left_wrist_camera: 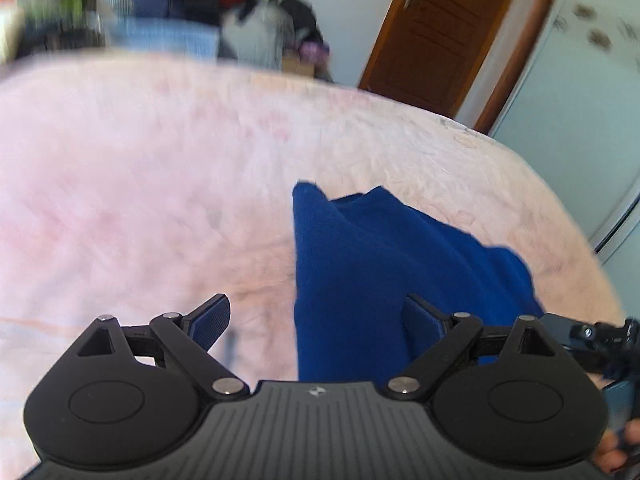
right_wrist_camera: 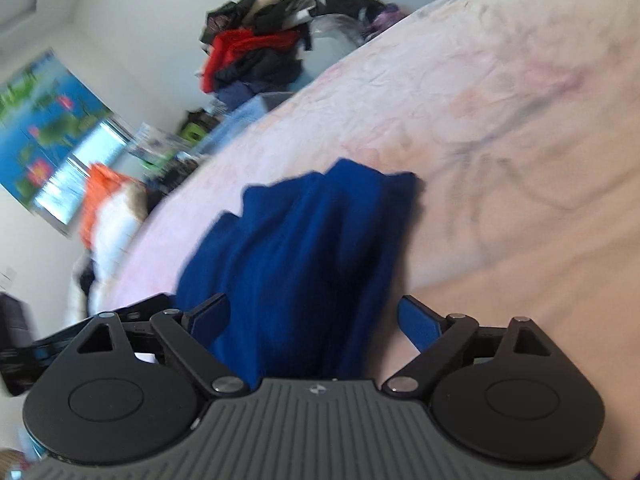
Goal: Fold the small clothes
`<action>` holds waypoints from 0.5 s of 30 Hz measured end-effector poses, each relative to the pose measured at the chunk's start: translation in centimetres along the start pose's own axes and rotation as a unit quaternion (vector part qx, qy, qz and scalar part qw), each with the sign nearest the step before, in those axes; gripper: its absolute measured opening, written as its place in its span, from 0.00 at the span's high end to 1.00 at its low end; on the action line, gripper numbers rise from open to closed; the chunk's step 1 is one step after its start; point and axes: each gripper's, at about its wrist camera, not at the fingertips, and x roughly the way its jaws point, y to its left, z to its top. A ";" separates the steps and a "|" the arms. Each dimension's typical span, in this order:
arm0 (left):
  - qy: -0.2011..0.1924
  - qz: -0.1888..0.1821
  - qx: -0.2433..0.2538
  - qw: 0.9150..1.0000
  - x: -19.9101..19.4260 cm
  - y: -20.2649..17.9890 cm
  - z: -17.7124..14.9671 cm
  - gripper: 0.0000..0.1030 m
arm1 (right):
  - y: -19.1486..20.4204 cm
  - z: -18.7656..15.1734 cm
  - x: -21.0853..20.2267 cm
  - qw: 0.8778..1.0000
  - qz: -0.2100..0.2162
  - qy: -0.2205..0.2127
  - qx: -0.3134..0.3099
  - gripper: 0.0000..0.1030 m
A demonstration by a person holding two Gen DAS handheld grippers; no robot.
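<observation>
Both tongs stand open, gripping nothing: left gripper, right gripper. Rumpled deep-blue knitted garment lies between them on the wide pale-pink quilted bedspread.

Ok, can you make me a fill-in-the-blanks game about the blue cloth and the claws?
1. The cloth on the bed is coloured ____.
2. The bed cover is pale ____.
3. Both the left claw and the right claw have their jaws ____.
4. The door behind the bed is coloured ____.

Missing words: blue; pink; open; brown.
</observation>
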 end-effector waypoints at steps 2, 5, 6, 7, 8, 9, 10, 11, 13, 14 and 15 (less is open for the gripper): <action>0.027 -0.057 -0.046 0.997 1.7 1.7 0.7 0.09 | -0.5 1.1 1.2 1.000 0.019 -0.002 0.014 0.11; 0.033 -0.113 -0.067 0.991 2.9 2.7 1.4 0.09 | -0.4 2.4 3.0 0.999 0.033 0.001 0.008 0.16; 0.040 -0.135 -0.070 0.988 3.1 2.7 1.5 0.09 | -0.1 2.7 3.7 0.999 0.032 0.004 -0.001 0.17; 0.048 -0.159 -0.072 0.983 3.4 2.6 1.6 0.09 | 0.2 3.0 4.3 0.999 0.032 0.011 -0.012 0.22; 0.051 -0.172 -0.073 0.981 3.6 2.4 1.5 0.10 | 0.6 3.1 5.0 0.999 0.032 0.019 -0.024 0.30; 0.046 -0.164 -0.066 0.983 3.6 2.0 1.3 0.13 | 0.9 3.1 5.4 0.999 0.028 0.021 -0.036 0.34; 0.043 -0.149 -0.049 0.987 3.6 1.4 1.1 0.29 | 1.1 3.2 5.9 0.998 0.026 0.028 -0.044 0.46; 0.040 -0.126 -0.029 0.991 3.6 0.9 1.0 0.48 | 1.2 3.2 6.2 0.998 0.025 0.035 -0.048 0.61; 0.028 -0.096 -0.014 0.995 3.6 0.5 0.6 0.59 | 1.0 3.3 6.3 0.998 0.031 0.035 -0.050 0.66; 0.019 -0.097 -0.016 0.995 3.4 0.5 0.5 0.67 | 0.8 3.2 6.2 0.998 0.036 0.033 -0.051 0.67; 0.010 -0.094 -0.012 0.995 3.0 0.4 0.3 0.68 | 0.8 3.2 6.1 0.997 0.037 0.031 -0.055 0.68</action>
